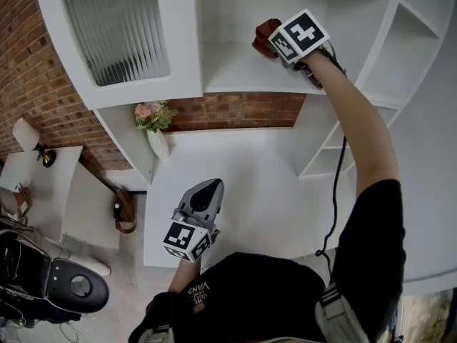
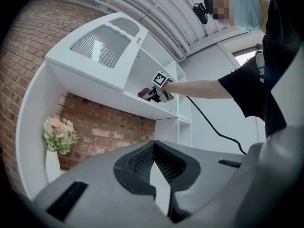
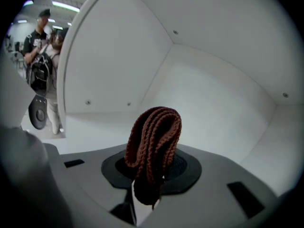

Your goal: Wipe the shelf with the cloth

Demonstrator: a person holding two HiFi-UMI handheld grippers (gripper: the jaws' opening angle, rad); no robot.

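Shelf [image 1: 235, 70] had plenty of bare white board left of cloth [image 1: 263, 31] – side wall close on right. Right gripper [image 1: 270, 40] was up on stretched arm, jaws pinching folded brown knit cloth. Left gripper [image 1: 208, 191] hung low over desk [image 1: 250, 177], jaws pressed together, empty. Couldn't tell if cloth touched board – lower end buried between jaws.

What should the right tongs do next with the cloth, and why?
Probably press the cloth down onto the shelf and sweep sideways: the right tongs are shut on it at the shelf, but contact with the surface isn't evident.
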